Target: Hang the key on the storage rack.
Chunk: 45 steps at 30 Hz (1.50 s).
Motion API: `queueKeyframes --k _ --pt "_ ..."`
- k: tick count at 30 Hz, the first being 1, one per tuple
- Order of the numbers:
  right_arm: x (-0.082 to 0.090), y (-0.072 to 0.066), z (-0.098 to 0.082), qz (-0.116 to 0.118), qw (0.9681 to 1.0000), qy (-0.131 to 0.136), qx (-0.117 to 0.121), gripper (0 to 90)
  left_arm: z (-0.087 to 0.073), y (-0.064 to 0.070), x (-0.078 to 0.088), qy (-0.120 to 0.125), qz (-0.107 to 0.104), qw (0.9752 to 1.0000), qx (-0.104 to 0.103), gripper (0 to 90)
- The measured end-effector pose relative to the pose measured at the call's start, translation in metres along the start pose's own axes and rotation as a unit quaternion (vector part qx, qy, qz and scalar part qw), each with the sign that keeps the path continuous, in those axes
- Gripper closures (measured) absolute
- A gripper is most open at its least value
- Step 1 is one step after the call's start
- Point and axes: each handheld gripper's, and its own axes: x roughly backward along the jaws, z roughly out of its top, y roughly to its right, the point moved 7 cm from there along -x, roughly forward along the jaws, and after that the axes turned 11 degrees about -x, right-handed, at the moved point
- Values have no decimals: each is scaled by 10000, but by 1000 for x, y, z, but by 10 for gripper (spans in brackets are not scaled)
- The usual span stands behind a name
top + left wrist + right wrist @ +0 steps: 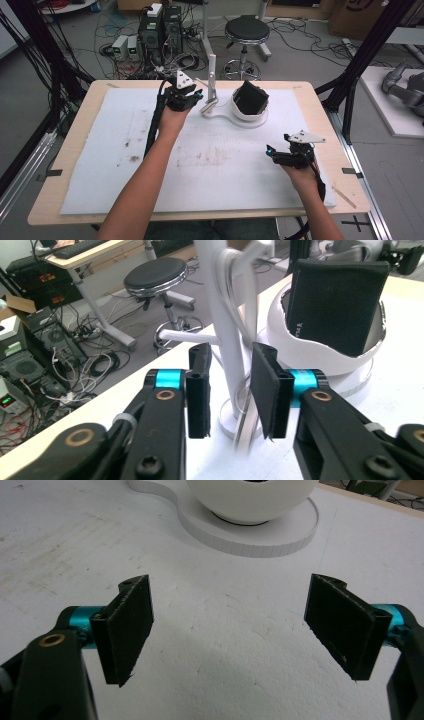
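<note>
high view: a wooden counter (90,100) covered by a white foam sheet (200,170) with brown smudges near its middle. at the far middle of the sheet stands a white stand (212,95), made of a thin upright post on a flat base that widens into a round disc. on that disc sits a white bowl-shaped holder (247,114) with a black square pad (251,97) tilted inside it.

the left tongs (199,96) are at the far side of the sheet, just left of the post, with the person's left forearm (145,185) reaching in from the near edge. the right tongs (270,151) hover over the sheet near its right edge, well apart from the stand, pointing left.

left gripper view: the 2 black jaws stand on either side of the white post (227,340), which lies in the gap between them. the pads are slightly parted, and space shows between each pad and the post, so the tongs are released rather than clenched on it. the black pad (335,305) in its holder (305,355) is just behind and to the right. a black stool (155,277) stands on the floor beyond the counter edge.

right gripper view: the jaws are spread wide with bare foam (225,650) between them, holding nothing. the round base disc (260,537) and the underside of the bowl (250,500) lie ahead.
</note>
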Motion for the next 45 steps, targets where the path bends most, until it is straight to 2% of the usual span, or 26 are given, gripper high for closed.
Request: queueKeyframes --k 6,12,14,16,20,23,26,33,36,40,45 --pt "0 -1 1 16 10000 17 22 200 -3 0 8 85 -173 9997 169 593" --pt "0 -3 2 22 10000 26 27 200 -7 1 20 143 -386 9989 204 544" --pt "0 -3 2 18 10000 25 16 200 -10 1 24 106 -434 9987 225 511" --pt "0 -3 2 17 10000 27 6 200 -14 2 27 42 -594 9980 226 488" --pt "-1 -5 4 27 10000 54 32 200 -19 1 35 -9 -707 9972 229 423" --pt "-2 -5 5 29 10000 46 37 200 -20 -1 42 95 -736 9969 256 370" --pt "-3 -6 6 29 10000 57 28 200 -24 0 51 156 -885 9956 247 341" --pt "-5 -7 8 47 10000 65 19 200 -42 3 68 209 -982 9948 198 274" --pt "-5 -8 9 59 10000 71 16 200 -52 5 75 225 -1081 9936 219 271" --pt "-7 -9 9 70 9999 72 43 200 -64 5 83 242 -1088 9935 237 269" --pt "-8 -10 10 73 9999 78 47 200 -83 6 96 327 -1087 9929 362 255"
